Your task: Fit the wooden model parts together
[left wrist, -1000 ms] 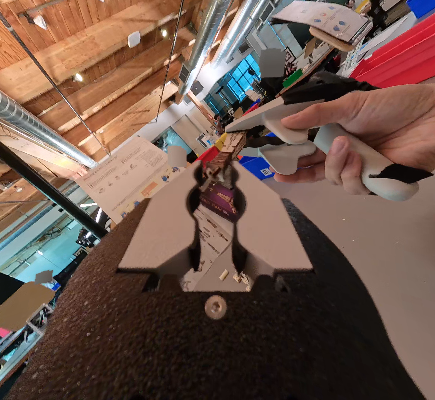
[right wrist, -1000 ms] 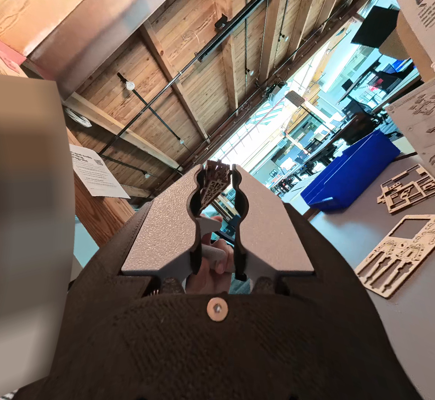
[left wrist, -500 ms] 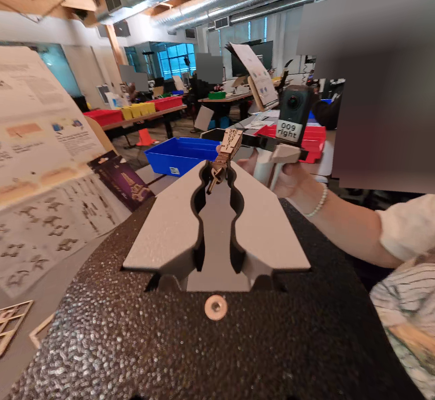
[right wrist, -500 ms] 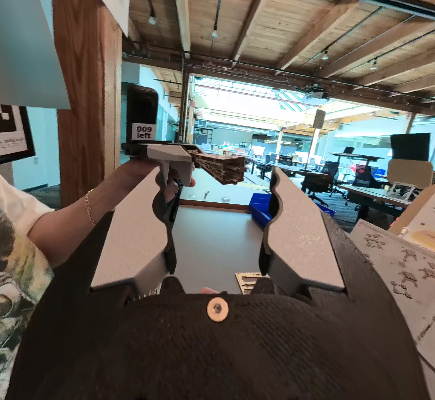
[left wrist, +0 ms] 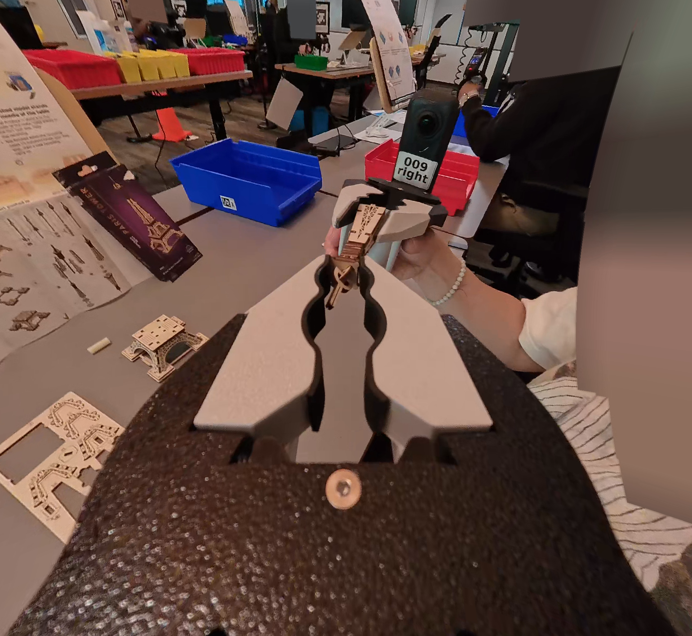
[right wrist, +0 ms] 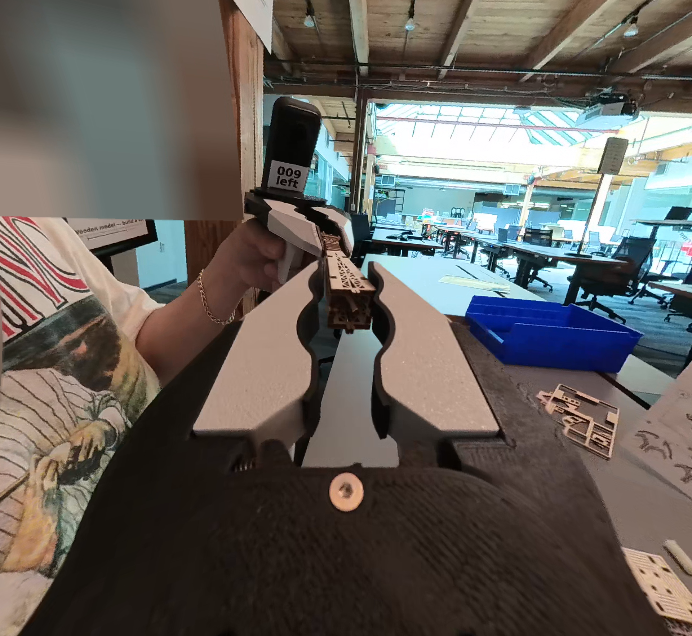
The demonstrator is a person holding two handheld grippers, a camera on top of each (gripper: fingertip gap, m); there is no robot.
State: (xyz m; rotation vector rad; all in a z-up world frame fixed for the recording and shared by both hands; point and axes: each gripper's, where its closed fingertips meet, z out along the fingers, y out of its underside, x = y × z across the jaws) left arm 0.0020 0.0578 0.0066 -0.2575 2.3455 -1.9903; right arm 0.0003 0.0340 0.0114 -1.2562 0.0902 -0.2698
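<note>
A slim wooden lattice tower section (left wrist: 361, 228) is held in the air between both grippers. My left gripper (left wrist: 344, 269) is shut on its narrow end. My right gripper (right wrist: 344, 275) is closed around its wide square end (right wrist: 350, 299), with both fingers against its sides. The right gripper also shows in the left wrist view (left wrist: 374, 213), facing mine. The left gripper shows in the right wrist view (right wrist: 329, 232). An arched wooden tower base (left wrist: 164, 348) stands on the grey table (left wrist: 239, 273) at the left.
A punched wooden sheet (left wrist: 56, 457), a small dowel (left wrist: 99, 345), a purple kit box (left wrist: 138, 221) and an instruction sheet (left wrist: 45, 262) lie at the left. A blue bin (left wrist: 247, 179) and a red bin (left wrist: 457, 176) stand behind. More sheet scraps (right wrist: 580, 419) lie at the right. Left and right tips are no more than a few centimetres apart. The arched wooden tower base (left wrist: 164, 348) is about equally far from each gripper, around 35 cm.
Both grippers have tilted down from the ceiling to level. My right gripper let go, opened wide, then closed again on the wide end. My left gripper kept hold of the section.
</note>
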